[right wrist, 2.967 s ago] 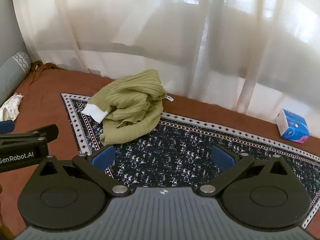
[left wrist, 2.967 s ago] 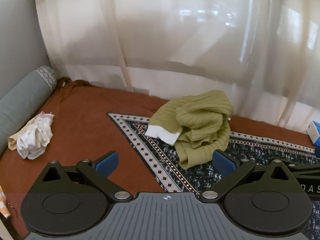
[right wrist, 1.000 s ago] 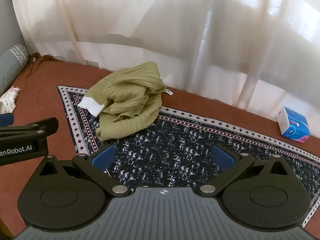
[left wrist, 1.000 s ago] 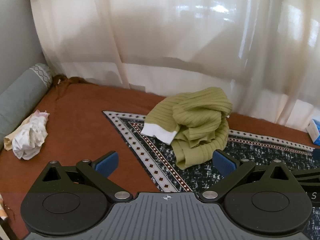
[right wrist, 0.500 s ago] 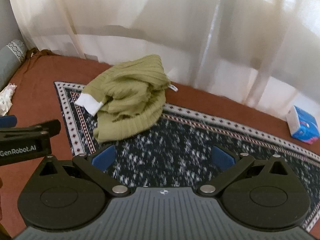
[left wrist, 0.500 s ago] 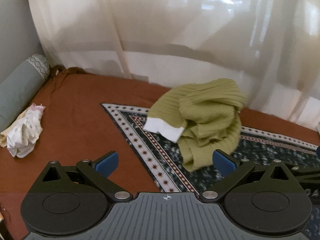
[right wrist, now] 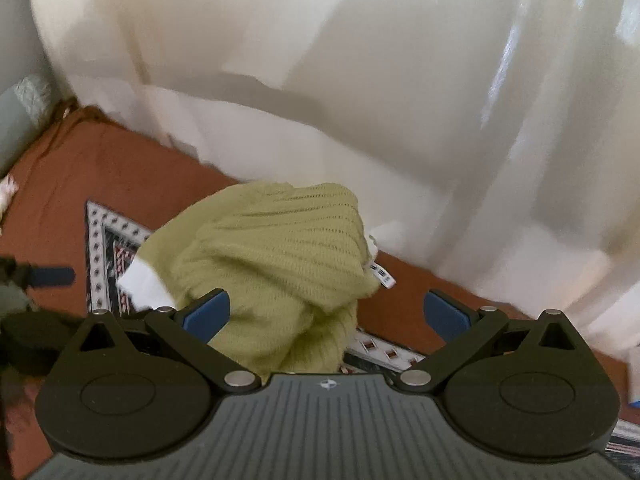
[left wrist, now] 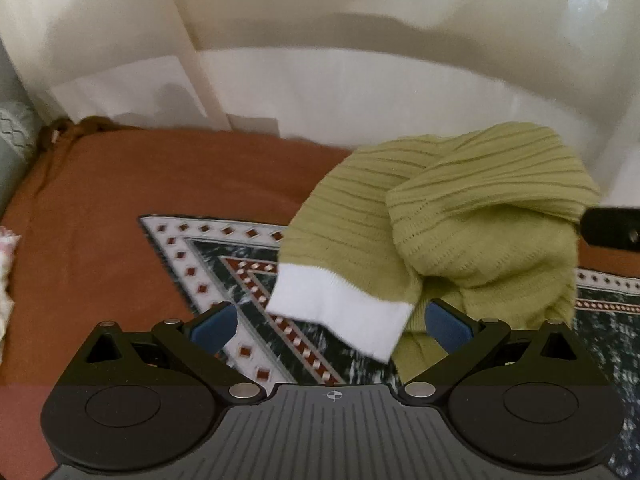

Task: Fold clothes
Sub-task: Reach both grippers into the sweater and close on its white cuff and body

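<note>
Left wrist view. Along the bottom edge, left gripper, jaws spread wide, blue pads apart and pinching nothing. Between and just beyond the pads, white ribbed cuff of a crumpled green knit sweater. Sweater bunched in the right half of the frame, piled on a patterned rug whose pointed corner reaches toward centre left. Under the rug, a rust-brown cover, bare across the left half of the frame. Pale curtain closing off the whole upper part, hem meeting the brown cover. At the far left edge, a grey bolster. At the right edge, level with the sweater's top fold, a dark tip of the other tool.

Right wrist view. Blurred in places. Along the bottom edge, right gripper, jaws likewise spread wide, gripping nothing. Green sweater at lower centre, rising between the pads, nearer the left one, white cuff at its left, a small white label hanging at its right. Bare brown cover to the right of the sweater, below the curtain. Rug border showing at left.
</note>
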A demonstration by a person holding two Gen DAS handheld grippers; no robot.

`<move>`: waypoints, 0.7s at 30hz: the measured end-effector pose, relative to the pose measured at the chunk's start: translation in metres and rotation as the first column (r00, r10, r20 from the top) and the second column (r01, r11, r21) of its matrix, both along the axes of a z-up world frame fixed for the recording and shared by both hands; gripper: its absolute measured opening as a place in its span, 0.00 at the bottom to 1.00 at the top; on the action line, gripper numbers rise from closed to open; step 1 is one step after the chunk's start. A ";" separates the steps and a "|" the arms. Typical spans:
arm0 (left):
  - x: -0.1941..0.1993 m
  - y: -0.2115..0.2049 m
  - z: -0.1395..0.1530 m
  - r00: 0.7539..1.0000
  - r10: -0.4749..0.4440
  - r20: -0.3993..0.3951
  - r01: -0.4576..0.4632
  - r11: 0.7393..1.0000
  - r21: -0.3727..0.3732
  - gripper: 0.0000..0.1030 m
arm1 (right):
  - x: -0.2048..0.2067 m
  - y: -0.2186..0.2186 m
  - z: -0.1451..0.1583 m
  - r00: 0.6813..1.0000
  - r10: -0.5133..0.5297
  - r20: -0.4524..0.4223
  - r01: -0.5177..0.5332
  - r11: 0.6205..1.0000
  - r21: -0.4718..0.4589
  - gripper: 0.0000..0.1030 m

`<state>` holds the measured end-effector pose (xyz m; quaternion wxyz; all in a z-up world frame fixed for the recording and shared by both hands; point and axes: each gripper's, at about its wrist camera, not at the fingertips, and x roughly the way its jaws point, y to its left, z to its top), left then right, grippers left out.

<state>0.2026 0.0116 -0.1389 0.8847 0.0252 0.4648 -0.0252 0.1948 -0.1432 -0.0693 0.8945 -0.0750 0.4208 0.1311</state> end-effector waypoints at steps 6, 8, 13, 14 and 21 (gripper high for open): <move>0.023 -0.001 -0.028 0.997 0.007 -0.071 -0.008 1.000 -0.012 1.00 | 0.030 0.006 -0.028 0.999 0.008 -0.032 -0.008 1.000 0.004 0.86; 0.025 0.001 -0.038 0.996 0.005 -0.086 -0.007 1.000 -0.022 1.00 | 0.035 0.007 -0.036 0.998 0.033 -0.058 -0.033 0.999 0.001 0.75; 0.017 0.005 -0.044 1.000 0.003 -0.027 -0.004 0.999 -0.048 1.00 | 0.042 0.007 -0.043 0.996 0.055 -0.066 -0.054 0.998 0.025 0.62; 0.014 0.005 -0.045 1.000 0.007 -0.007 -0.008 0.999 -0.049 1.00 | 0.043 0.006 -0.044 0.996 0.060 -0.065 -0.058 0.998 0.033 0.59; 0.010 -0.007 -0.030 0.999 -0.043 0.005 0.043 0.998 -0.045 0.22 | 0.039 0.001 -0.044 0.995 0.079 -0.068 -0.075 0.996 0.053 0.43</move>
